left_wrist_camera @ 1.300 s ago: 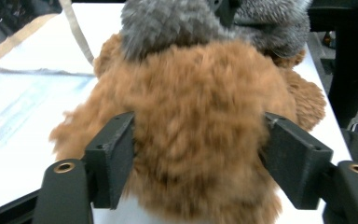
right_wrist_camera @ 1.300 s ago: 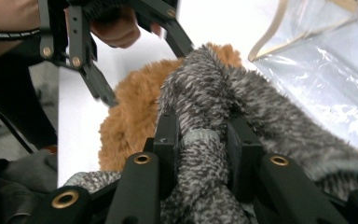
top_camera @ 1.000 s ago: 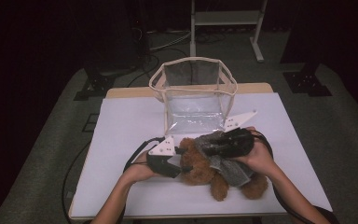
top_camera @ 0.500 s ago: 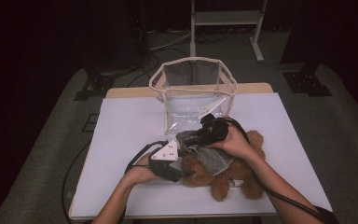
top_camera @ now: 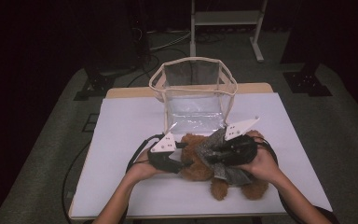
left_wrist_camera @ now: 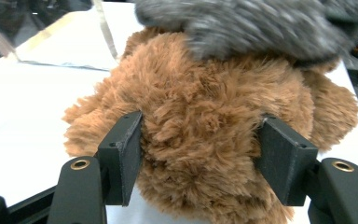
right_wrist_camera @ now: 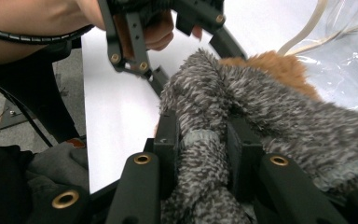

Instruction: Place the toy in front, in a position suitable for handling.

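Observation:
A brown teddy bear (top_camera: pixel 199 161) lies on the white table cover in front of a clear bag (top_camera: pixel 193 93). A grey knit garment (top_camera: pixel 216 151) is draped over the bear. My left gripper (top_camera: pixel 184 163) comes in from the left. In the left gripper view its jaws (left_wrist_camera: pixel 201 121) press into the fur of the bear's head (left_wrist_camera: pixel 205 93) on both sides, though they have just been opening a little. My right gripper (top_camera: pixel 210 156) is shut on a fold of the grey garment (right_wrist_camera: pixel 200 154), held over the bear (right_wrist_camera: pixel 279 67).
The clear bag stands open-topped at the back middle of the white table cover (top_camera: pixel 121 126). Black cables (top_camera: pixel 135 158) trail from both grippers. A dark metal stand (top_camera: pixel 226 23) and floor clutter sit beyond the table. The left gripper's frame (right_wrist_camera: pixel 135 46) shows near the right gripper's jaws.
The right gripper swung left toward the bag with the grey garment, then came back right and nearer over the bear. The left hand stayed put at the bear's head.

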`<action>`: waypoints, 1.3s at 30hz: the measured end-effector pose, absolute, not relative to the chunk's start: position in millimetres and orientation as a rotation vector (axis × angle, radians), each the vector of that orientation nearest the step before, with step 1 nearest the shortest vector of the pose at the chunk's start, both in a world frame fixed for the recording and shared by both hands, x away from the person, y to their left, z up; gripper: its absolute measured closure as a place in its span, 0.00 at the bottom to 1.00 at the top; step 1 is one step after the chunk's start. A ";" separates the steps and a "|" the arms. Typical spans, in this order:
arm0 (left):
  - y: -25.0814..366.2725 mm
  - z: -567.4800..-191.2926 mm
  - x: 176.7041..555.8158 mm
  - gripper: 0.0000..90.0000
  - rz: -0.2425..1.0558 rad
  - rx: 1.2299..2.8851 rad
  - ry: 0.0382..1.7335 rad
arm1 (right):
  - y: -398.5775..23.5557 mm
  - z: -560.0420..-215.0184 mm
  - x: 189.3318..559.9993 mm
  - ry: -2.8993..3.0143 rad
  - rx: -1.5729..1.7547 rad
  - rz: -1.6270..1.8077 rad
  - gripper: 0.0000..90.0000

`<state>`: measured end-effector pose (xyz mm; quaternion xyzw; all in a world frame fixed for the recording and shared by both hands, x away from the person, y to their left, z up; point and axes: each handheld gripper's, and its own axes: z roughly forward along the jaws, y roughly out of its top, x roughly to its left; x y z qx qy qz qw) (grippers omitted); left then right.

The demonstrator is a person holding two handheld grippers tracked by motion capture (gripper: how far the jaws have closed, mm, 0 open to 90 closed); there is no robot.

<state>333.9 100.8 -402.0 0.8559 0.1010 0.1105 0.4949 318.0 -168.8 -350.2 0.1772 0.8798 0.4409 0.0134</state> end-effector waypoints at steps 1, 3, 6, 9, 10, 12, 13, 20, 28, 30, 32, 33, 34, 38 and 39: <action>101.1 -402.0 333.8 0.39 0.269 2.075 0.246 | -168.4 -353.3 317.7 2.732 0.557 1.375 0.76; 103.6 -401.5 333.8 0.39 0.274 2.073 0.254 | -167.4 -357.1 321.3 2.719 0.565 1.379 0.76; 109.2 -400.4 334.3 0.39 0.260 2.073 0.249 | -165.5 -359.3 332.7 2.678 0.581 1.367 0.76; 110.9 -404.6 334.5 0.40 0.254 2.096 0.256 | -166.3 -357.8 345.2 2.644 0.620 1.370 0.76; 111.2 -406.3 335.2 0.40 0.255 2.103 0.260 | -166.8 -357.4 350.1 2.628 0.628 1.356 0.76; 110.9 -409.2 336.5 0.43 0.269 2.101 0.276 | -167.7 -357.2 356.2 2.618 0.642 1.354 0.76; 110.8 -409.9 337.3 0.46 0.281 2.094 0.286 | -168.1 -356.6 358.0 2.615 0.653 1.354 0.76; 101.6 -408.7 337.6 0.54 0.317 2.070 0.282 | -156.9 -349.2 342.9 2.631 0.560 1.444 0.77; 101.7 -409.2 338.0 0.54 0.305 2.066 0.288 | -142.8 -357.5 330.4 2.672 0.454 1.363 0.77; 100.5 -408.8 337.6 0.54 0.297 2.066 0.281 | -148.9 -356.4 329.1 2.657 0.472 1.362 0.77; 97.8 -408.2 336.5 0.54 0.295 2.073 0.265 | -153.5 -353.4 329.3 2.644 0.494 1.368 0.77; 96.8 -408.1 335.9 0.54 0.296 2.073 0.264 | -152.8 -351.7 329.8 2.638 0.497 1.365 0.77; 95.8 -407.7 335.3 0.54 0.295 2.075 0.255 | -151.0 -350.9 330.3 2.634 0.497 1.368 0.77; 93.3 -408.2 332.3 0.54 0.293 2.085 0.241 | -131.2 -353.0 334.1 2.667 0.454 1.375 0.77; 93.8 -408.6 332.2 0.54 0.296 2.088 0.241 | -126.9 -354.1 335.3 2.670 0.447 1.364 0.77</action>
